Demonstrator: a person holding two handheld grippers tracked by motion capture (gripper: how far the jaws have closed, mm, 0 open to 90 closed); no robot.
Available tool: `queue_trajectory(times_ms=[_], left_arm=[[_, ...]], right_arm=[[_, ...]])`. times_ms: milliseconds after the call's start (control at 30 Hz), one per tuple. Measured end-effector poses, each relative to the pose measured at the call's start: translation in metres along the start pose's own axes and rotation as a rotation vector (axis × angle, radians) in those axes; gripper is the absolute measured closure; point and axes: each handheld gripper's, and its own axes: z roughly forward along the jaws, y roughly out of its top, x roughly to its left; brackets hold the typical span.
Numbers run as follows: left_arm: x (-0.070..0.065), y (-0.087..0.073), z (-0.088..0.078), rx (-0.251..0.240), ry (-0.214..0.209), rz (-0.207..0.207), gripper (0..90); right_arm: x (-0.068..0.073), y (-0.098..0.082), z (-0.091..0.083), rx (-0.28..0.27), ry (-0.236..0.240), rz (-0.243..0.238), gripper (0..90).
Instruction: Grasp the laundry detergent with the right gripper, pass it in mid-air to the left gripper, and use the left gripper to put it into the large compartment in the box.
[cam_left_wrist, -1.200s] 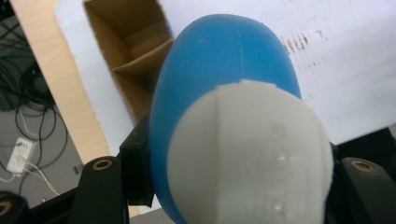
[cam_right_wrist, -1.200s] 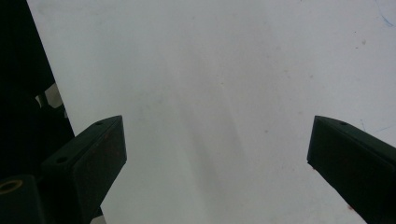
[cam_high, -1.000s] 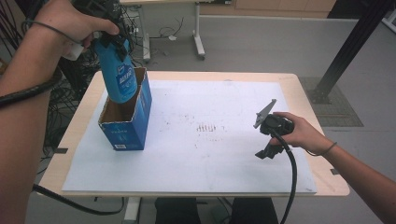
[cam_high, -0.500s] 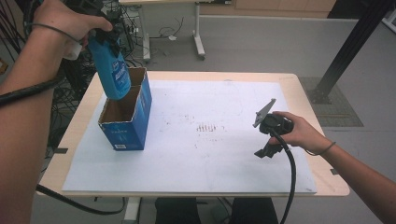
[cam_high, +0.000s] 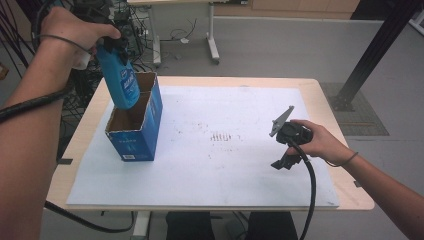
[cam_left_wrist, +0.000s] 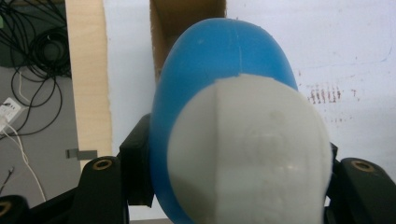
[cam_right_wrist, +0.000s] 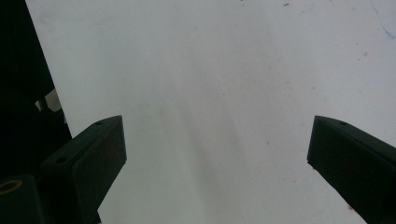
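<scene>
A blue bottle (cam_high: 121, 80) with a white cap hangs tilted over an open blue cardboard box (cam_high: 134, 142) at the table's left. Its lower end sits at the box's opening. My left gripper (cam_high: 112, 47) is shut on the bottle near its cap. In the left gripper view the bottle (cam_left_wrist: 224, 70) sits between the black jaws of the left gripper (cam_left_wrist: 233, 158), with the box's brown inside (cam_left_wrist: 182, 18) beyond it. My right gripper (cam_high: 282, 162) rests low over the white sheet (cam_high: 225, 165) at the right. In its own view, my right gripper (cam_right_wrist: 217, 154) is open with nothing between the jaws.
The white sheet covers most of the wooden table (cam_high: 320, 95) and carries small dark marks (cam_high: 220, 136) near its middle. Cables (cam_high: 85, 95) hang off the left edge. A desk leg (cam_high: 212, 45) and a black post (cam_high: 365, 65) stand on the floor behind.
The bottle has shifted slightly up and to the left above the box. The right hand and its gripper have stayed where they were.
</scene>
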Motion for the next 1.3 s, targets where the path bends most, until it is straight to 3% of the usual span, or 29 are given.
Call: queue_trajectory(times_ms=[433, 833, 1100, 1300], left_arm=[[0.001, -0.002, 0.035, 0.036, 0.004, -0.004, 38.0], [0.008, -0.008, 0.078, 0.088, -0.008, -0.030, 38.0], [0.014, -0.011, 0.097, 0.111, -0.025, -0.041, 38.0], [0.016, -0.013, 0.108, 0.123, -0.011, -0.036, 38.0]], right_arm=[[0.001, -0.002, 0.001, 0.003, 0.004, 0.003, 4.6], [0.001, -0.004, 0.002, -0.003, 0.007, 0.012, 4.5], [0.001, -0.005, 0.004, -0.003, 0.010, 0.011, 4.6], [0.002, -0.005, 0.003, -0.005, 0.004, 0.014, 4.5]])
